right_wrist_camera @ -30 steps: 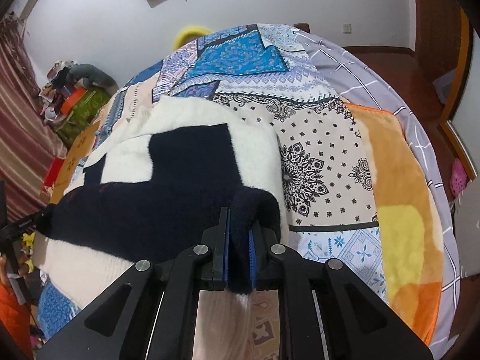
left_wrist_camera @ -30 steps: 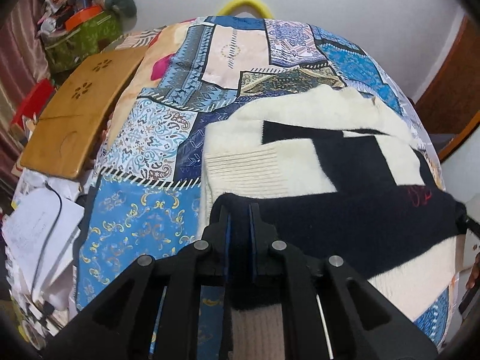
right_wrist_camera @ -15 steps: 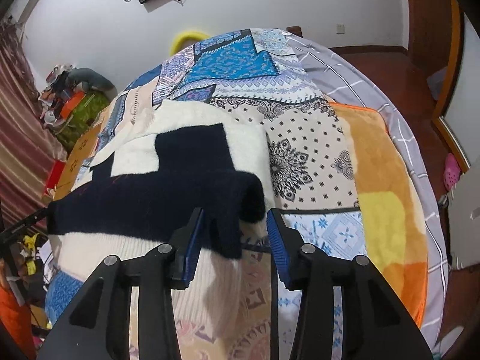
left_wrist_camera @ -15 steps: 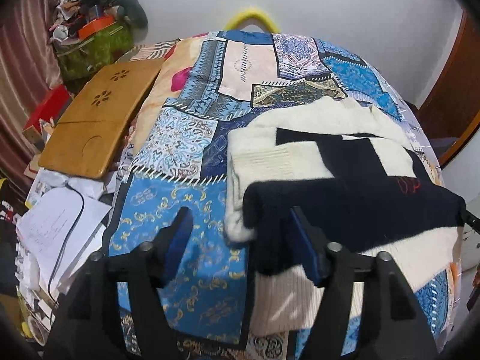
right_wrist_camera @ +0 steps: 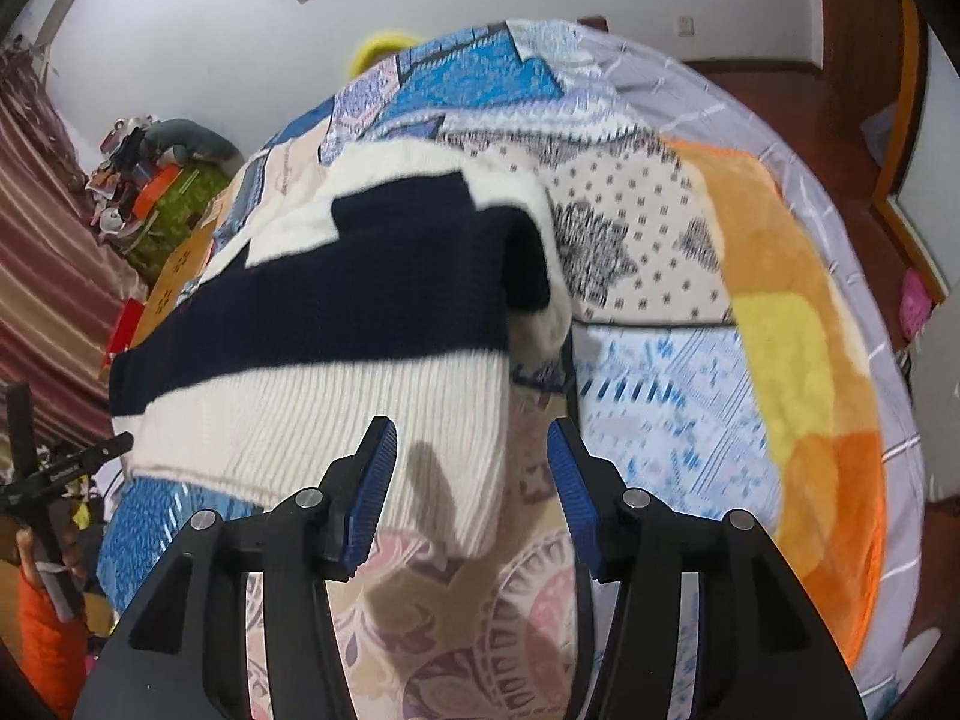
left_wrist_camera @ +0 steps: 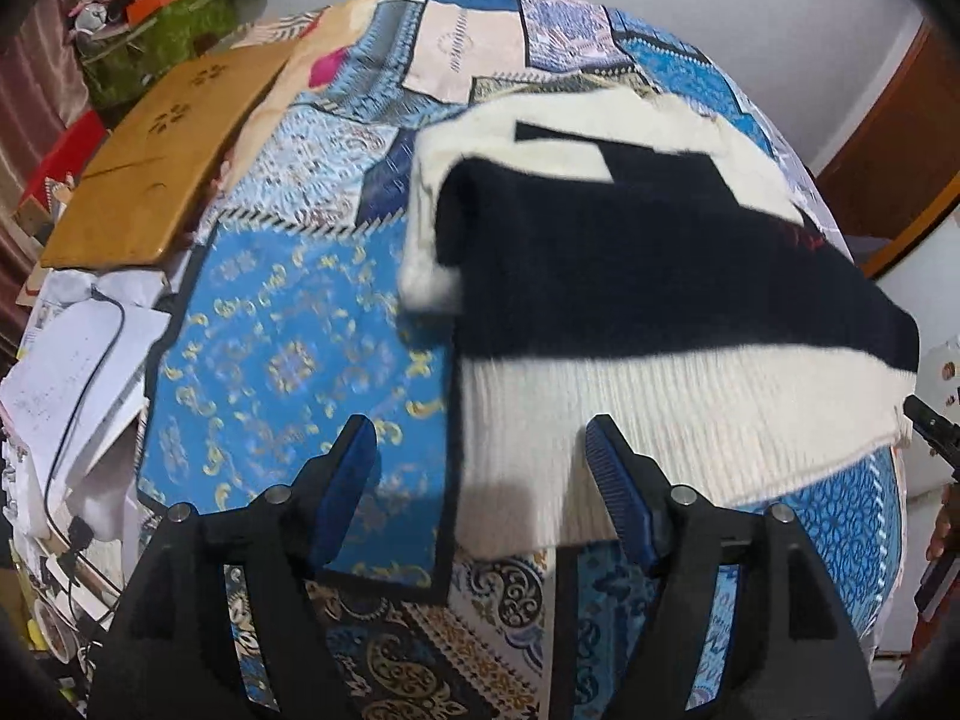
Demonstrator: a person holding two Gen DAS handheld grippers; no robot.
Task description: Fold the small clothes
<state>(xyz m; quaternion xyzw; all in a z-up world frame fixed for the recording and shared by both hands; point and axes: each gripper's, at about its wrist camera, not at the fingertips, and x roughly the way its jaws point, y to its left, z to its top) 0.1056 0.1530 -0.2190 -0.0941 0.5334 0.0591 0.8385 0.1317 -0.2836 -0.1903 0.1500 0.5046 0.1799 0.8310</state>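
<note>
Both claws let go as a fold lands on the bed

Left wrist view: the left claw [left_wrist_camera: 480, 456], clamped on the navy edge 1 second ago, now stands wide open and empty above the blue patchwork bedspread [left_wrist_camera: 282, 360]; the cream-and-navy knitted sweater [left_wrist_camera: 648, 276] lies folded just ahead, its ribbed cream hem between and beyond the fingertips, near the bed's front edge. Right wrist view: the right claw [right_wrist_camera: 471, 459] has likewise released, jaws apart, and the sweater [right_wrist_camera: 360, 312] rests ahead and to its left, its hem corner reaching between the fingers. This fold looks finished; another likely follows.
</note>
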